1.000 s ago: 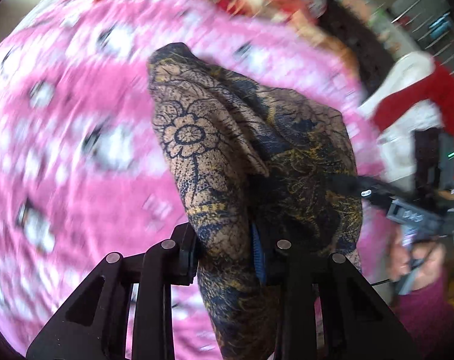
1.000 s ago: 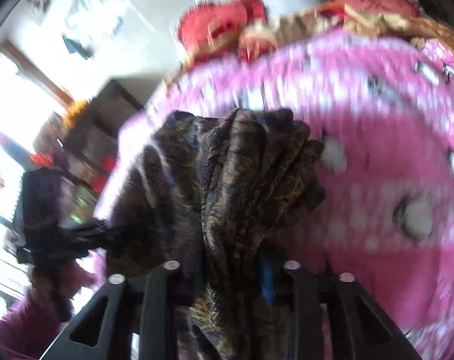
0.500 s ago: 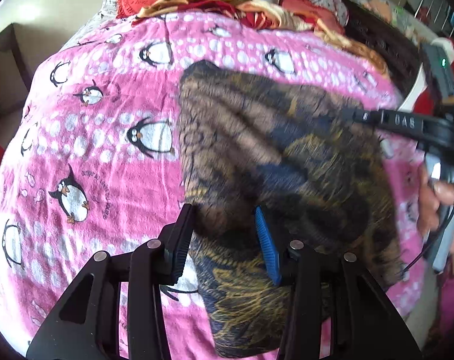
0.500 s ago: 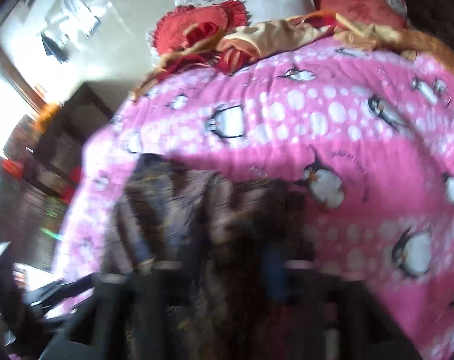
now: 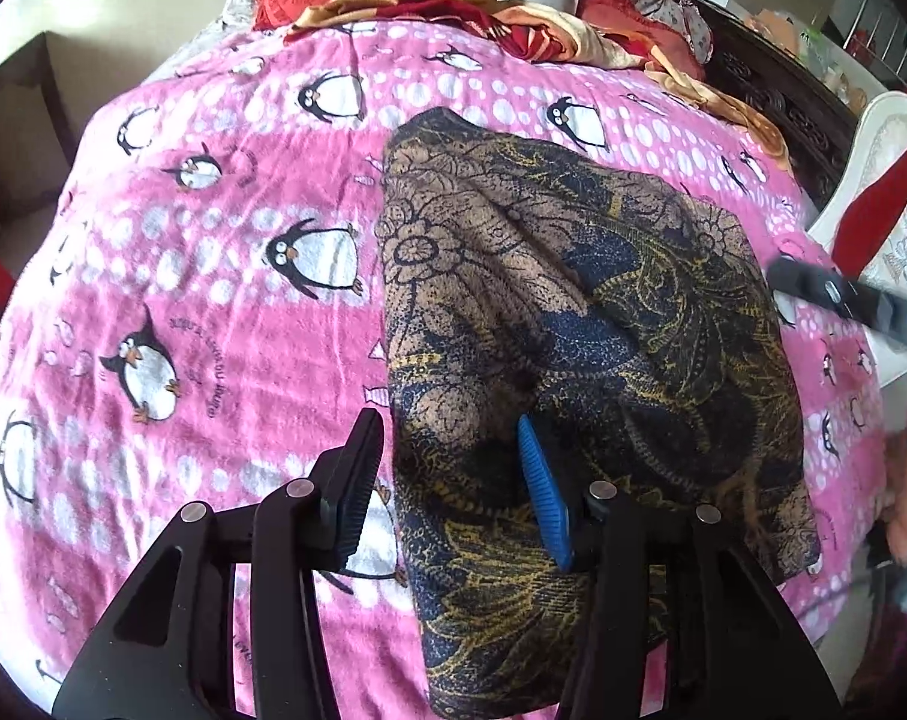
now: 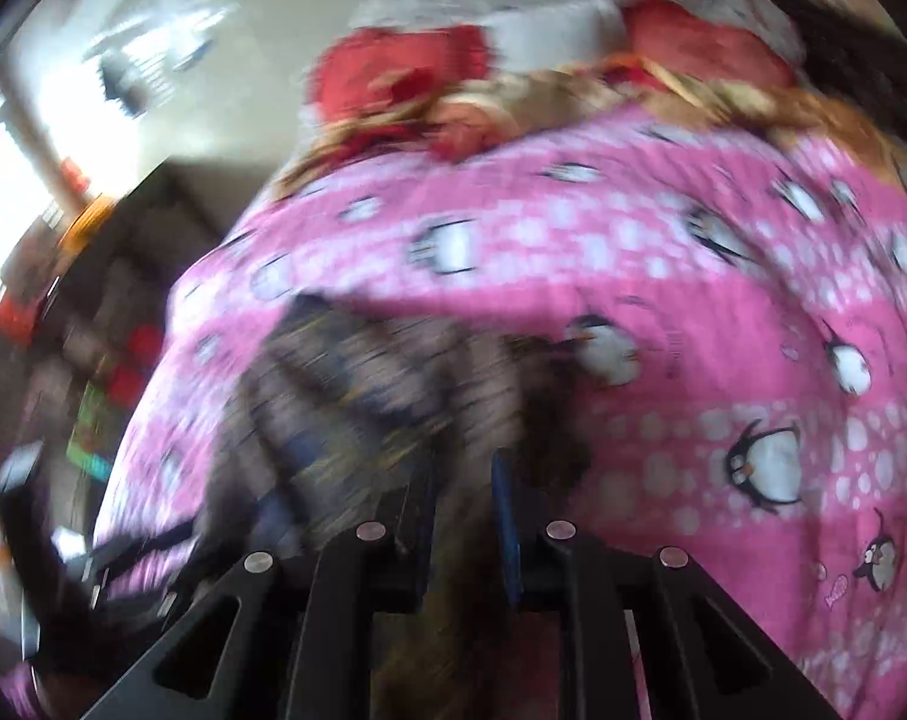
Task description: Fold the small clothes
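The dark floral garment [image 5: 573,324] lies spread on the pink penguin blanket [image 5: 213,312] of the bed, filling the middle of the left wrist view from about 12 o'clock down to 6 o'clock. It looks thin, light and limp: it drapes in soft ridges and will likely sag and bunch wherever it is lifted, so a hold at a corner or along a hem, with both layers pinched, seems the best choice. The near edge at 6 o'clock and the far tip at 12 o'clock are the plainest places to take it.

The left gripper [image 5: 447,480] stands wide, its fingers apart, with the cloth's left edge lying loose between them and nothing pinched. The right gripper [image 6: 462,510] shows a narrow gap with dark cloth running through it; it appears to be clamped on the garment [image 6: 381,396], though motion blur makes this uncertain.

The right wrist view is smeared throughout, so folds and edges there cannot be read. The garment's near hem is hidden behind the left gripper's frame, and its shape, sleeve or leg, cannot be told. At 3 o'clock the other tool [image 5: 825,291] is cut off and blurred.
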A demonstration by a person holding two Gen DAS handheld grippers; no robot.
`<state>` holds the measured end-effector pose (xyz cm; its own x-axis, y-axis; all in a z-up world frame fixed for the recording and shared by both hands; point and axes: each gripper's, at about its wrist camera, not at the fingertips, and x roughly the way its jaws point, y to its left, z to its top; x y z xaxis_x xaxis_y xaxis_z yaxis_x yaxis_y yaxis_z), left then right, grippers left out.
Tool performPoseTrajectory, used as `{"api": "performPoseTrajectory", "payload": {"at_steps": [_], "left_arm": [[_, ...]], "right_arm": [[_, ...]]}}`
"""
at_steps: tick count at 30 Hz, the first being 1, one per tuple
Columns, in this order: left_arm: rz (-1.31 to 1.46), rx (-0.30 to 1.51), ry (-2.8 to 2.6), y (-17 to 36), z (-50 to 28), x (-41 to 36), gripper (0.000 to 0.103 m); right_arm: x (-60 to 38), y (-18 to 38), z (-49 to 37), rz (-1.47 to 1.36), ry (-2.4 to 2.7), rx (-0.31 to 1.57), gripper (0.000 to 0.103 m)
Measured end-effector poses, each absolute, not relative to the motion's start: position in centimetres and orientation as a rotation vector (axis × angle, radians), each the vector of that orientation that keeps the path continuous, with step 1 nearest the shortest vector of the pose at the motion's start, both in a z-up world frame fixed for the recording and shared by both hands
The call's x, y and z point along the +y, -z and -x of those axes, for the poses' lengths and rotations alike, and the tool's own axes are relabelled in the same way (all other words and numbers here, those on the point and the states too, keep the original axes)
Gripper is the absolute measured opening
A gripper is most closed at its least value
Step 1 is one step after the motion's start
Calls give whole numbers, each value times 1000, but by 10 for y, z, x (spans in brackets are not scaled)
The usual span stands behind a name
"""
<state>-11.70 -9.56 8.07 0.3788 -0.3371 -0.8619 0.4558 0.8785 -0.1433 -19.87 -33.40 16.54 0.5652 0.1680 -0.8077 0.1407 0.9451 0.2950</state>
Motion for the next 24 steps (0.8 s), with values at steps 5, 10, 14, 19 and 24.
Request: {"api": "performPoseTrajectory", "payload": {"at_steps": [5, 10, 14, 19, 24], "left_arm": [[-164, 1039, 492, -89, 127, -97, 46], [-178, 1004, 463, -102, 133, -93, 46], [-165, 974, 446, -114, 138, -87, 46], [-151, 920, 432, -132, 150, -84, 48], [-143, 883, 440, -147, 163, -83, 59]], "right_arm": [[-293, -152, 217, -237, -77, 1013, 34], [-295, -120, 228, -195, 7, 1075, 34], [-288, -145, 243, -199, 0, 1038, 43], [-272, -179, 269, -135, 46, 959, 60], [-264, -197, 284, -126, 106, 918, 66]]}}
